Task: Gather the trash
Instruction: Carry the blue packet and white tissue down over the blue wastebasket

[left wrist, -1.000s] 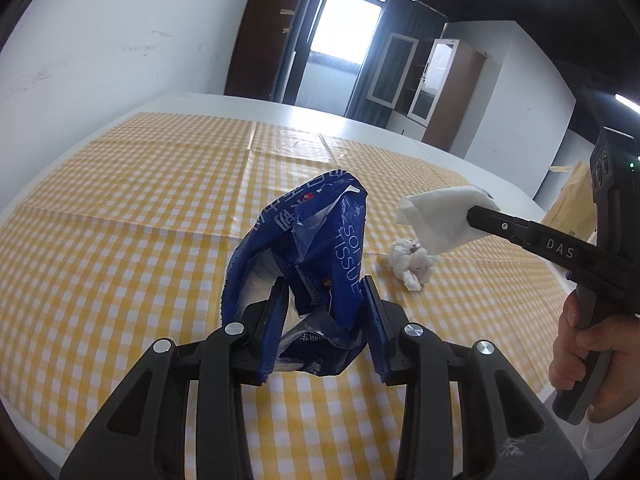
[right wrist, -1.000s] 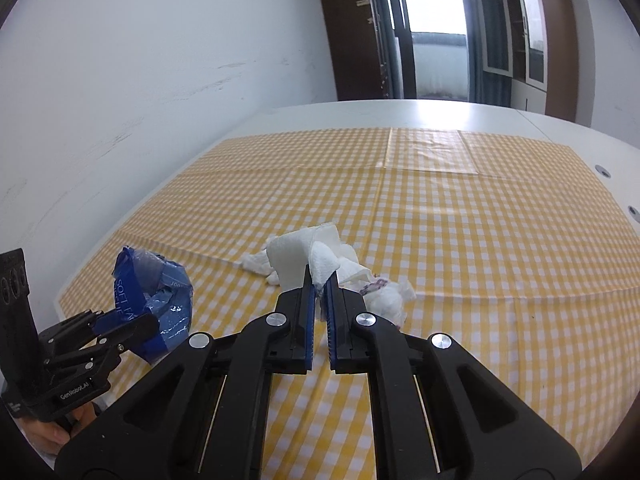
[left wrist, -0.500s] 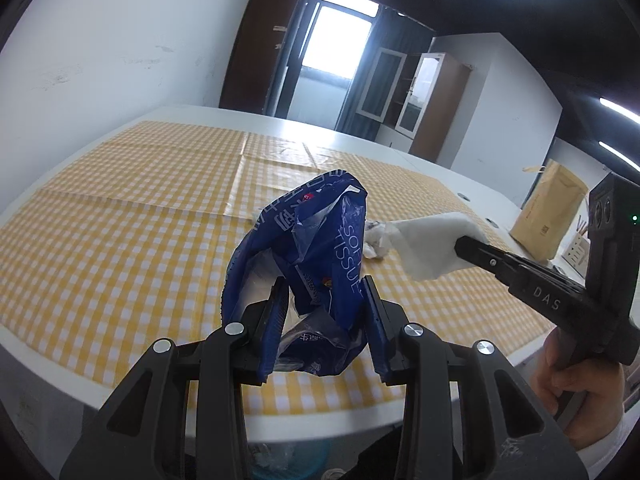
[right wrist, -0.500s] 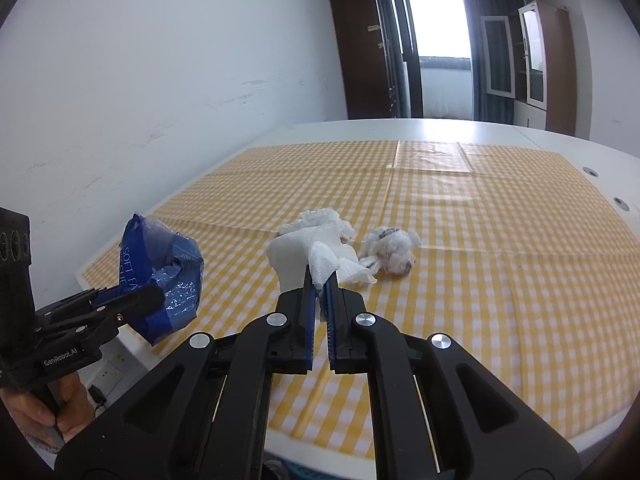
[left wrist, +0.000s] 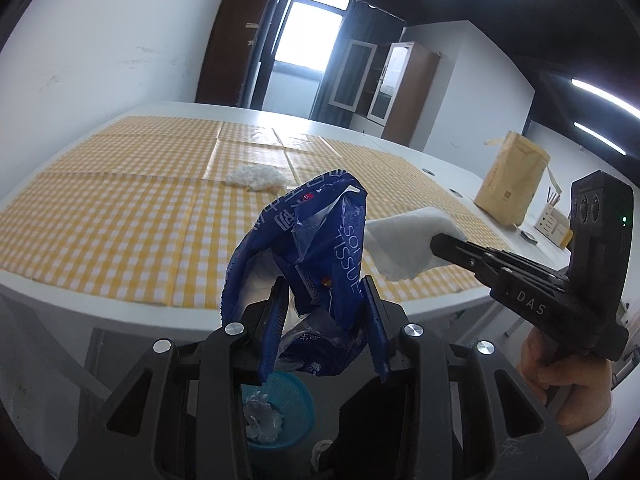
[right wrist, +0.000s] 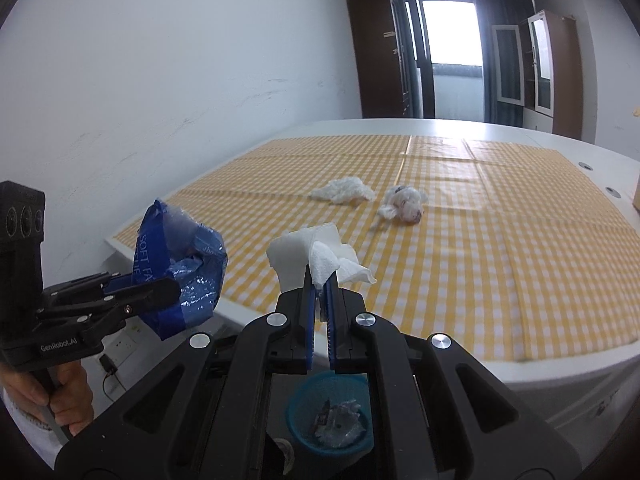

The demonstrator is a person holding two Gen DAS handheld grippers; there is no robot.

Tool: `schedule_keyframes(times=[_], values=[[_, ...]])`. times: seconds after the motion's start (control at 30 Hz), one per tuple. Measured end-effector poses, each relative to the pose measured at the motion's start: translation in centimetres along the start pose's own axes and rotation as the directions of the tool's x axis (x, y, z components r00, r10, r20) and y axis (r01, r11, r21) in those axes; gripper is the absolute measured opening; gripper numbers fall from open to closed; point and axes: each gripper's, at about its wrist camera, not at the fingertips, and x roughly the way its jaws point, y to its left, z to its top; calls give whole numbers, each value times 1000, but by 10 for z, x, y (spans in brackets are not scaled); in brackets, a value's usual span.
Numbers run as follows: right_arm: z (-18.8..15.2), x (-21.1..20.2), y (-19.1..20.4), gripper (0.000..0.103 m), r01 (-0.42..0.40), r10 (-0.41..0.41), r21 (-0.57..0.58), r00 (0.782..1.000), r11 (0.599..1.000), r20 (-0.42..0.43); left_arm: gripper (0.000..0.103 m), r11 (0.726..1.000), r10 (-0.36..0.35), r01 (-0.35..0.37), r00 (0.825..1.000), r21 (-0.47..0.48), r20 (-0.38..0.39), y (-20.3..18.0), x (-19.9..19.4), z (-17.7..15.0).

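Left tool [left wrist: 326, 300] clamps a blue wrapper [left wrist: 316, 240]; right tool [right wrist: 319, 292] clamps a white tissue [right wrist: 308, 248]. Both are held above the blue bin [right wrist: 304, 396], beside the worktop [right wrist: 480, 248] edge; two wads [right wrist: 344, 191] lie on the worktop

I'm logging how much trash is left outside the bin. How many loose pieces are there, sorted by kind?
White tissues: 3, one in the right gripper, two on the tablecloth
Blue tissue wrappers: 1, in the left gripper
Total: 4

"TISSUE" on blue wrapper [left wrist: 320, 256]
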Motion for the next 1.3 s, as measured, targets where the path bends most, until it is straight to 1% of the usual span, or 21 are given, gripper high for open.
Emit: schedule_keyframes(times=[0.2, 0.4, 0.57, 0.7, 0.77, 0.87, 0.93, 1.03, 1.1, 1.17, 1.23, 1.3], values=[[-36, -19, 11, 4, -38, 38, -11, 998, 999, -47, 36, 999, -43, 43, 998, 15, -36, -3, -6, -27], [-64, -40, 10, 4, -37, 35, -27, 997, 999, -68, 36, 998, -44, 47, 997, 48, -69, -5, -17, -54], [-84, -40, 12, 4, -7, 5, -28, 996, 1000, -94, 36, 997, -17, 25, 994, 67, -110, -4, -14, -75], [-107, -27, 16, 4, 1, -6, -32, 990, 999, -144, 36, 997, -23, 33, 988, 67, -153, -1, -1, -92], [-118, -22, 17, 4, -7, 4, -17, 987, 1000, -162, 36, 997, -27, 40, 984, 66, -179, 0, 8, -101], [-133, -1, 18, 4, -13, 12, -5, 973, 1000, -228, 36, 998, -24, 37, 975, 56, -220, 6, 24, -113], [-140, 11, 18, 4, -9, 7, -7, 968, 1000, -251, 36, 998, -21, 33, 969, 45, -244, 10, 35, -121], [-152, 30, 16, 4, -17, 19, 10, 959, 1000, -284, 36, 999, -28, 35, 966, 25, -257, 18, 51, -133], [-159, 42, 16, 4, -28, 33, 21, 955, 999, -295, 36, 999, -16, 24, 964, 27, -267, 21, 67, -142], [-165, 53, 17, 4, -13, 17, 14, 952, 1000, -307, 36, 999, -7, 16, 961, 32, -278, 24, 80, -149], [-173, 63, 17, 4, -3, 5, 9, 947, 1000, -323, 36, 1000, 7, -2, 952, 18, -307, 30, 95, -157], [-180, 76, 16, 4, -2, 5, 10, 940, 1000, -342, 36, 1000, 3, -8, 942, -14, -336, 39, 109, -163]])
